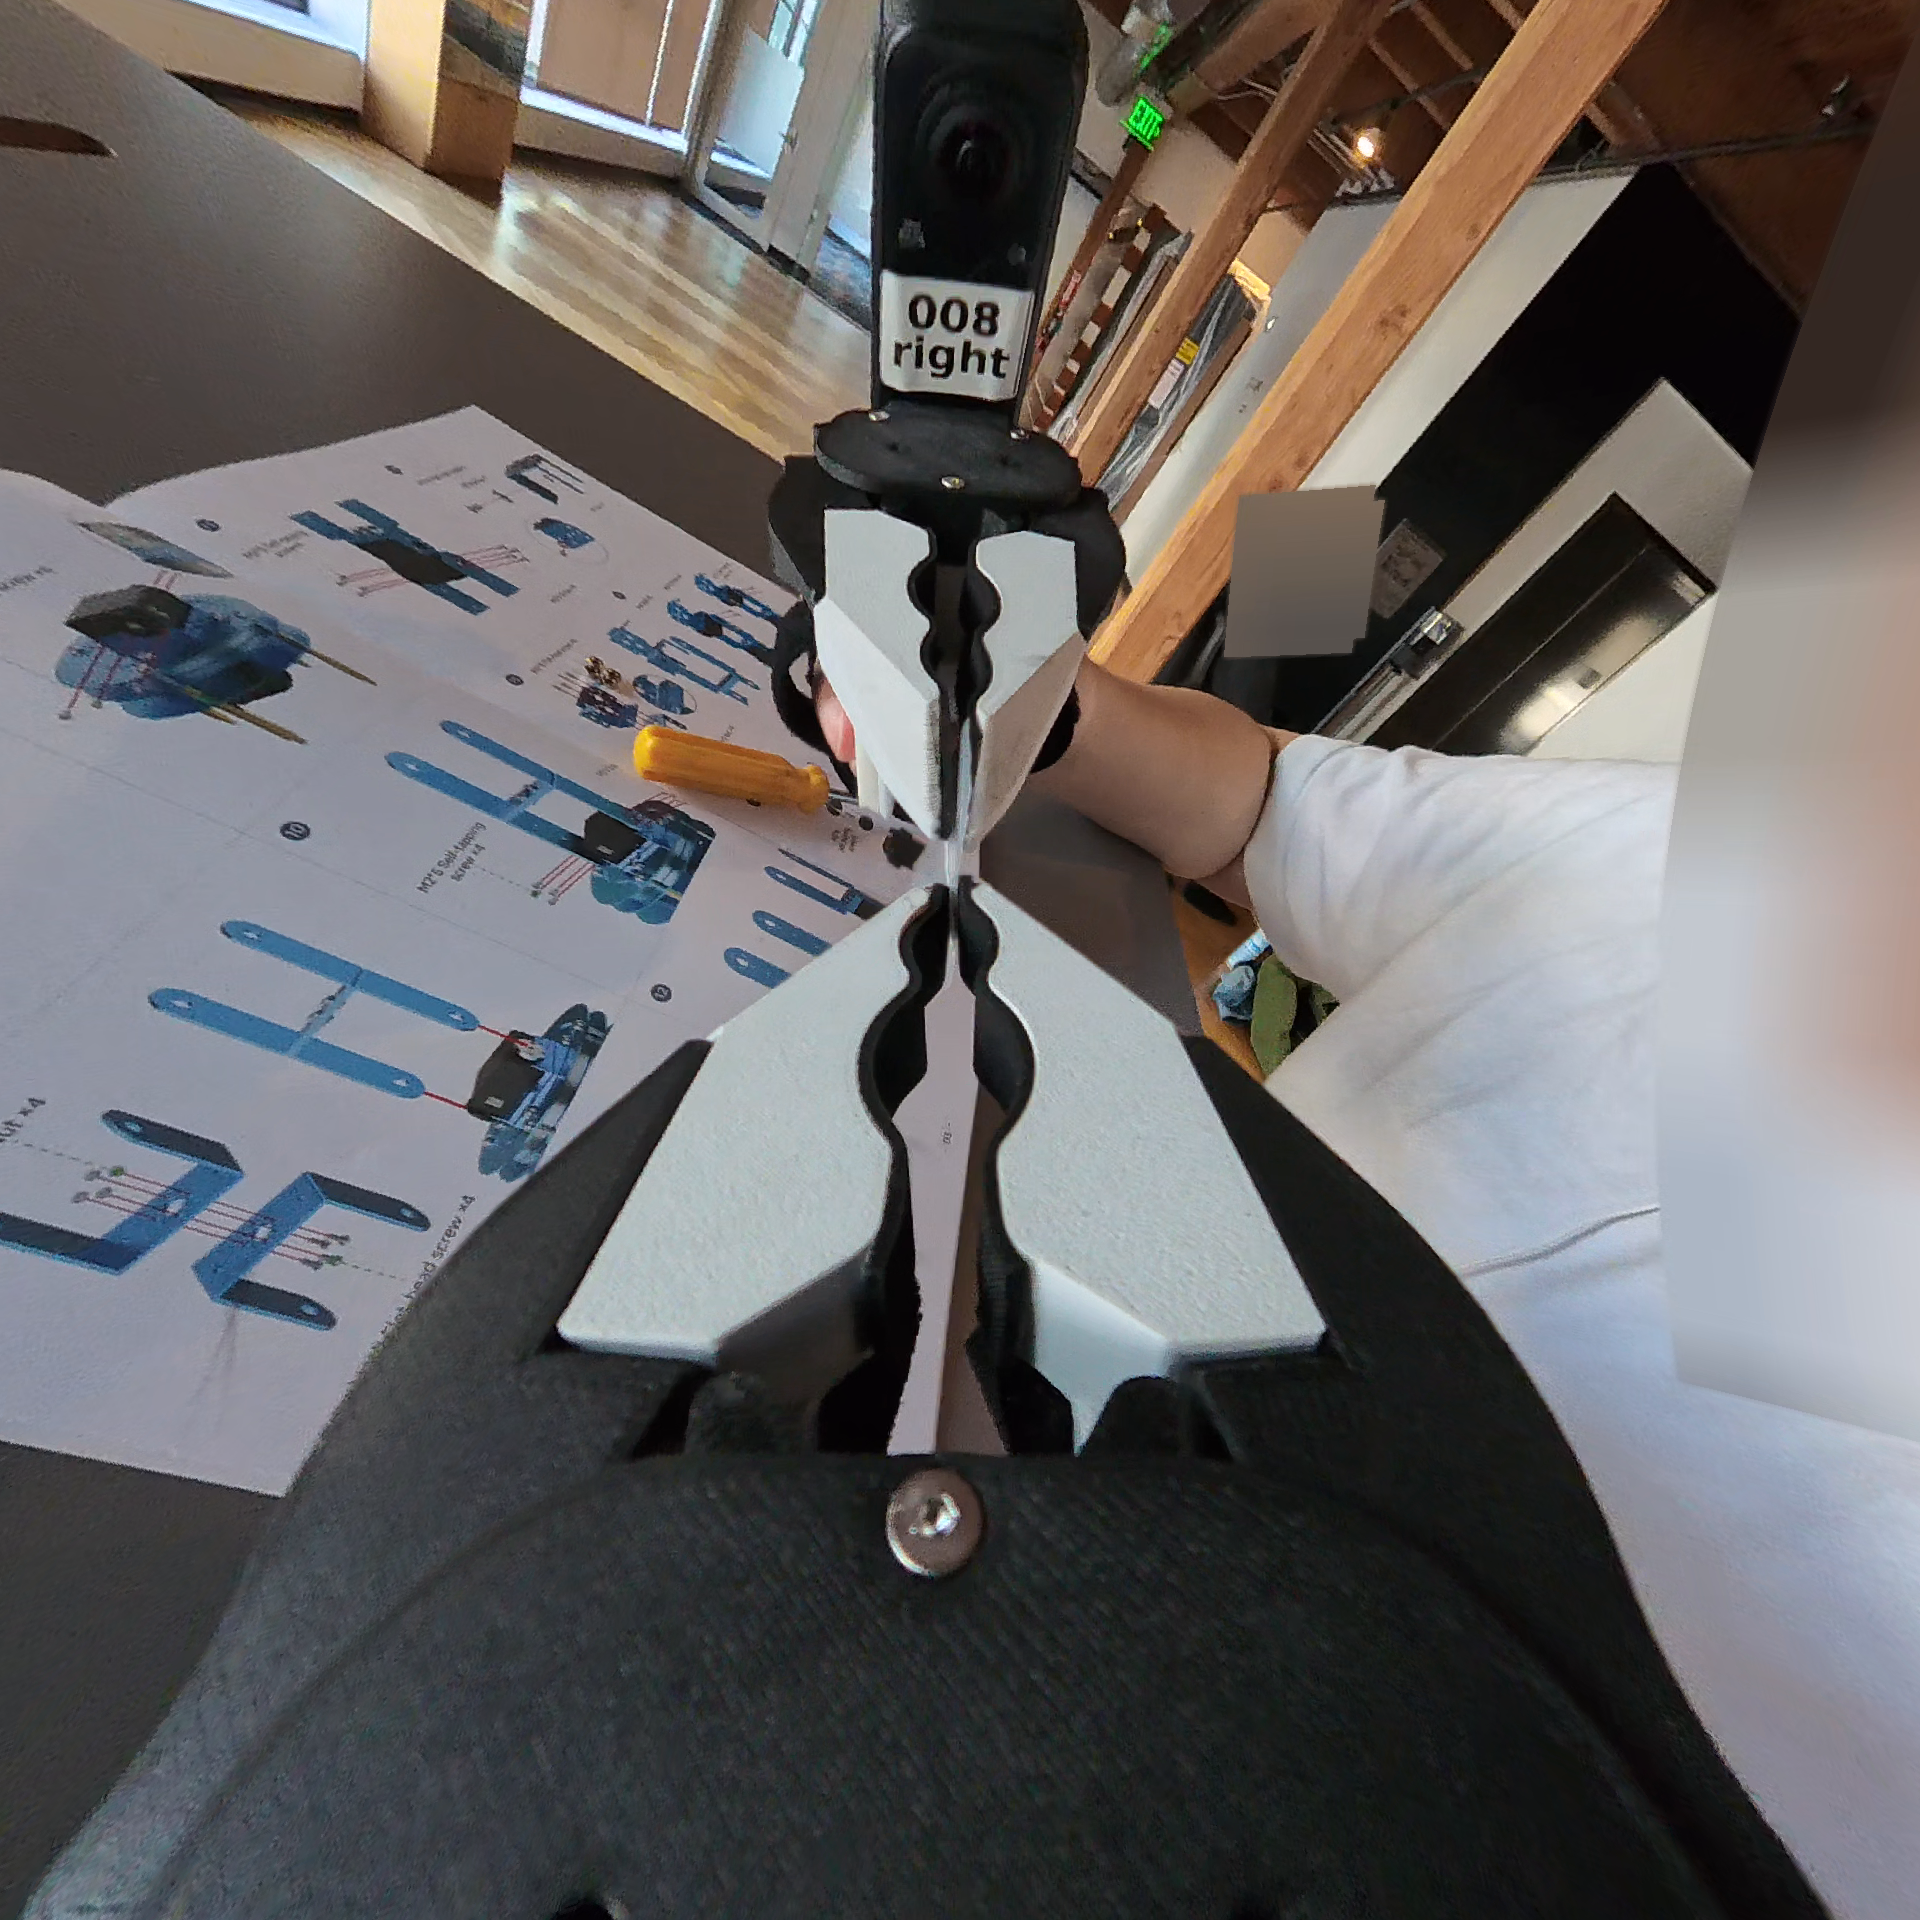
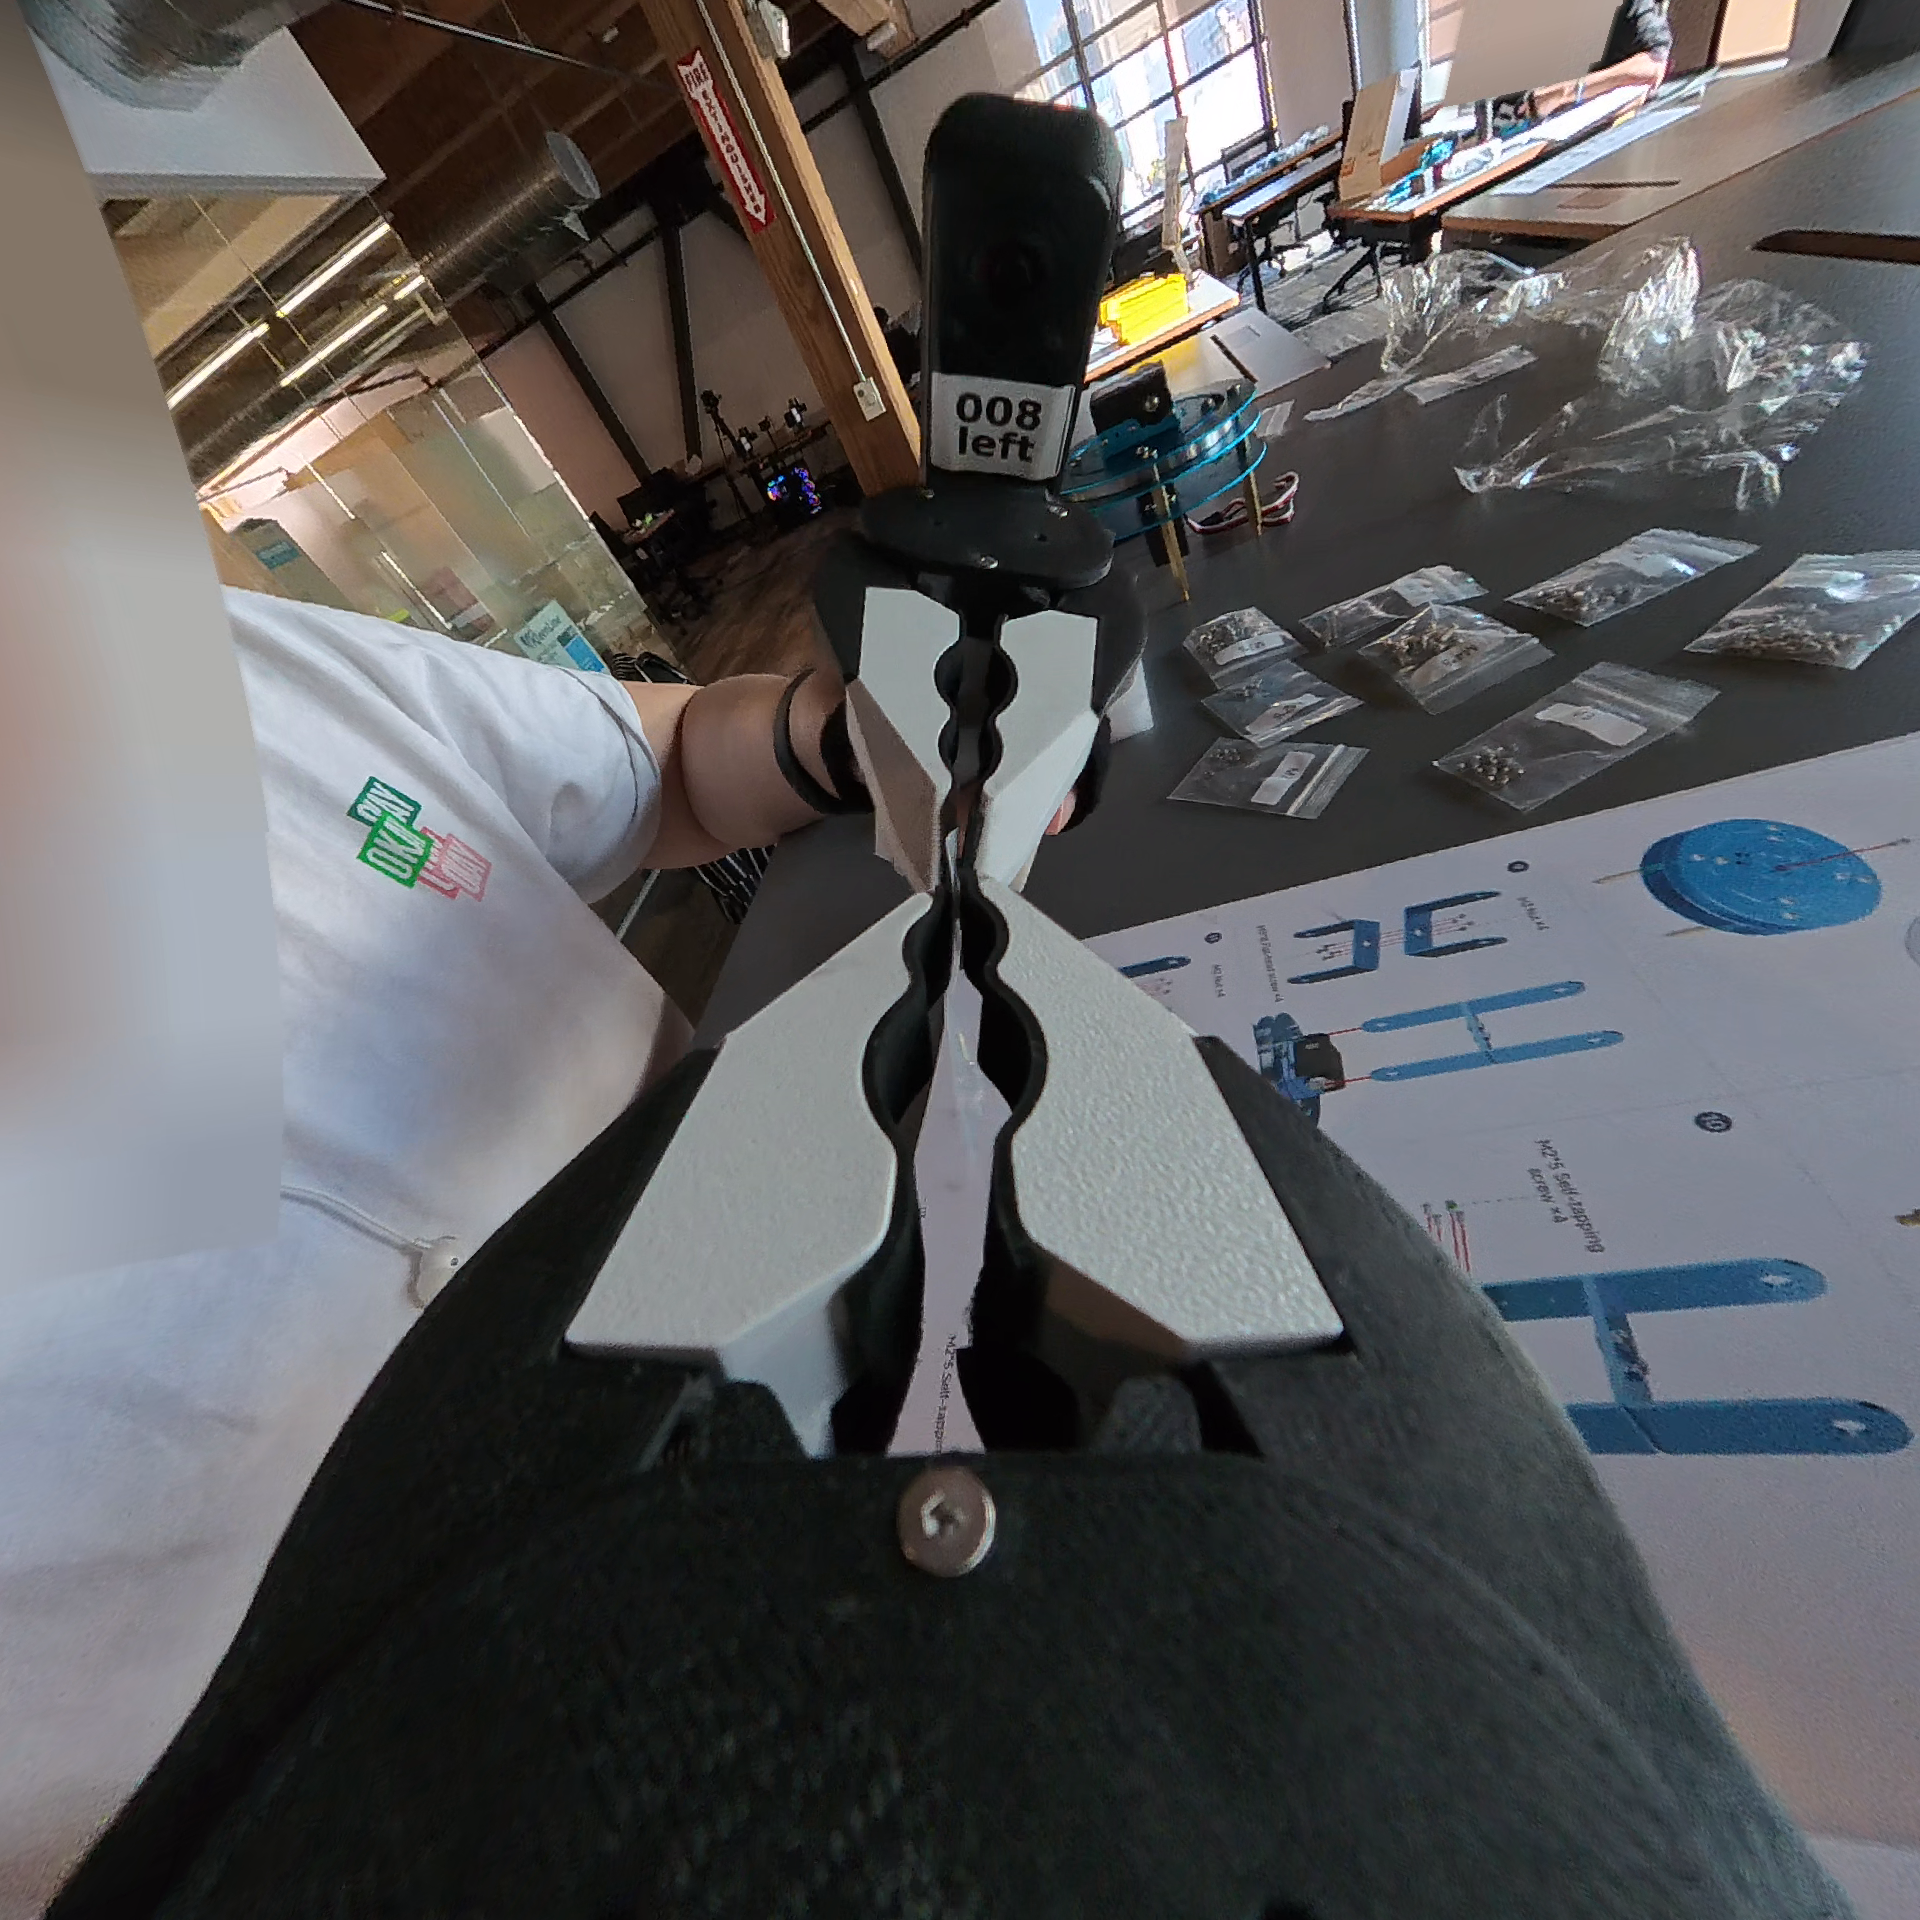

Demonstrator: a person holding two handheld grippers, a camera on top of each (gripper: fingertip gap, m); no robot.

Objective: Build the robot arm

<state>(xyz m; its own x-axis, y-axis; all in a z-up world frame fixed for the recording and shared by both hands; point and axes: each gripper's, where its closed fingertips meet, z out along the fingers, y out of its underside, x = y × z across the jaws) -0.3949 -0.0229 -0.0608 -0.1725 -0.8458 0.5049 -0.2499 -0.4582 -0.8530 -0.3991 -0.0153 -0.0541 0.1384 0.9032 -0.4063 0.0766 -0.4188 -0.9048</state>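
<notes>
My two grippers meet tip to tip above the near edge of a dark table [image 1: 208, 312]. In the left wrist view my left gripper [image 1: 951, 902] is shut, and my right gripper [image 1: 951, 831] faces it, also shut. A thin clear plastic piece [image 1: 950, 860], seemingly a small bag seen edge-on, bridges the two pairs of tips and both pinch it. In the right wrist view my right gripper [image 2: 954, 885] and the left gripper [image 2: 956, 847] stand the same way. A glint of the clear plastic [image 2: 966, 1081] shows between my right fingers.
A printed instruction sheet [image 1: 312, 935] with blue part drawings lies on the table, with a yellow-handled screwdriver [image 1: 727, 769] on it. Several small bags of screws [image 2: 1455, 665], crumpled clear plastic [image 2: 1662, 343] and a blue round assembly [image 2: 1174, 447] lie farther off. The person's white shirt [image 2: 416, 935] is close by. The yellow-handled screwdriver [image 1: 727, 769] is about equally far from each gripper, around 15 centimeters.
</notes>
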